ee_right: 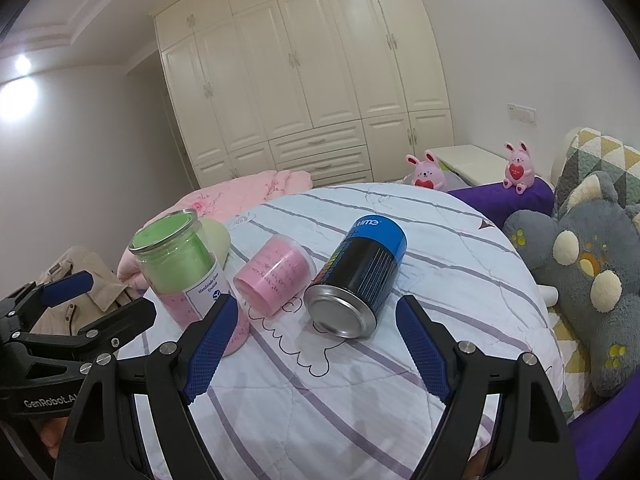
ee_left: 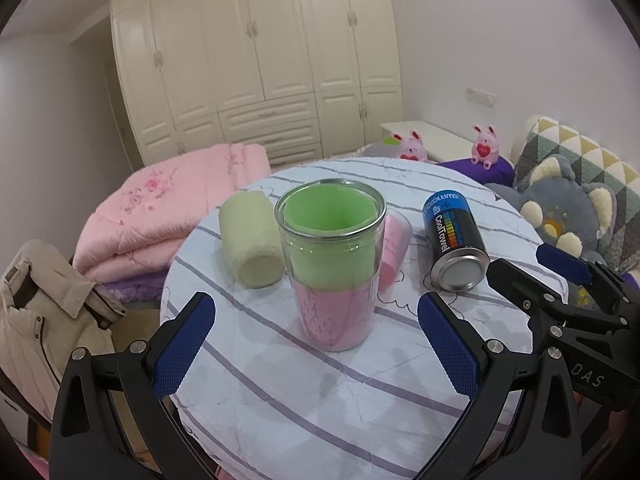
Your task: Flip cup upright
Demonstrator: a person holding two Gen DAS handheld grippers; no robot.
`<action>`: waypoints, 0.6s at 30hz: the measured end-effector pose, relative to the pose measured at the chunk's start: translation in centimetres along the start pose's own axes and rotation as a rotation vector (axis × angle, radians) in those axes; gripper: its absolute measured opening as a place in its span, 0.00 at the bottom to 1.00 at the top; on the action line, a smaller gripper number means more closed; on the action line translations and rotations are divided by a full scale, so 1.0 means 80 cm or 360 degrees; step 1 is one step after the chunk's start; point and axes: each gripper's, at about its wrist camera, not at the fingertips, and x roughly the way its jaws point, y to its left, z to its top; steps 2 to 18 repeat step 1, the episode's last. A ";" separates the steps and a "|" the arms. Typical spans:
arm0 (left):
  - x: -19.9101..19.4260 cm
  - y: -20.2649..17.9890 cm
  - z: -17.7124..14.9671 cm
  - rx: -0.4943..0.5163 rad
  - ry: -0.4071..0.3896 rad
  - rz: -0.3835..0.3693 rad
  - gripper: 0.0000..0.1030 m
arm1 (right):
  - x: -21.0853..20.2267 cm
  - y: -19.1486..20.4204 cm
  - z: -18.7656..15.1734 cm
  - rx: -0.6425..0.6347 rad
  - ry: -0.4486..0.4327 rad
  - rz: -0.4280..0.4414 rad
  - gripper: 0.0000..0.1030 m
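Note:
A clear glass jar (ee_left: 332, 264) with green and pink lining stands upright, mouth up, on the round cloth-covered table (ee_left: 320, 380); it also shows in the right wrist view (ee_right: 188, 276). A pale yellow cup (ee_left: 250, 238) lies on its side left of the jar. A pink cup (ee_right: 276, 276) lies on its side between the jar and a black-and-blue can (ee_right: 356, 276), which also lies on its side (ee_left: 454, 246). My left gripper (ee_left: 316, 344) is open and empty just in front of the jar. My right gripper (ee_right: 316, 344) is open and empty in front of the can.
A folded pink quilt (ee_left: 160, 216) and a beige jacket (ee_left: 44, 312) lie left of the table. A grey plush toy (ee_right: 588, 272), pillows and two pink bunny toys (ee_right: 426, 170) are on the right. White wardrobes (ee_left: 260, 52) stand behind.

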 end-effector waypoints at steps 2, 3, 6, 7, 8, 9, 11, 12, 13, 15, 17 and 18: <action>0.002 0.002 0.000 -0.0005 0.0015 -0.0004 0.99 | 0.000 0.000 0.000 0.0000 0.0002 0.0001 0.80; 0.002 0.002 0.000 -0.0005 0.0015 -0.0004 0.99 | 0.000 0.000 0.000 0.0000 0.0002 0.0001 0.80; 0.002 0.002 0.000 -0.0005 0.0015 -0.0004 0.99 | 0.000 0.000 0.000 0.0000 0.0002 0.0001 0.80; 0.002 0.002 0.000 -0.0005 0.0015 -0.0004 0.99 | 0.000 0.000 0.000 0.0000 0.0002 0.0001 0.80; 0.002 0.002 0.000 -0.0005 0.0015 -0.0004 0.99 | 0.000 0.000 0.000 0.0000 0.0002 0.0001 0.80; 0.002 0.002 0.000 -0.0005 0.0015 -0.0004 0.99 | 0.000 0.000 0.000 0.0000 0.0002 0.0001 0.80; 0.002 0.002 0.000 -0.0005 0.0015 -0.0004 0.99 | 0.000 0.000 0.000 0.0000 0.0002 0.0001 0.80; 0.002 0.002 0.000 -0.0005 0.0015 -0.0004 0.99 | 0.000 0.000 0.000 0.0000 0.0002 0.0001 0.80; 0.002 0.002 0.000 -0.0005 0.0015 -0.0004 0.99 | 0.000 0.000 0.000 0.0000 0.0002 0.0001 0.80; 0.002 0.002 0.000 -0.0005 0.0015 -0.0004 0.99 | 0.000 0.000 0.000 0.0000 0.0002 0.0001 0.80; 0.002 0.002 0.000 -0.0005 0.0015 -0.0004 0.99 | 0.000 0.000 0.000 0.0000 0.0002 0.0001 0.80; 0.002 0.002 0.000 -0.0005 0.0015 -0.0004 0.99 | 0.000 0.000 0.000 0.0000 0.0002 0.0001 0.80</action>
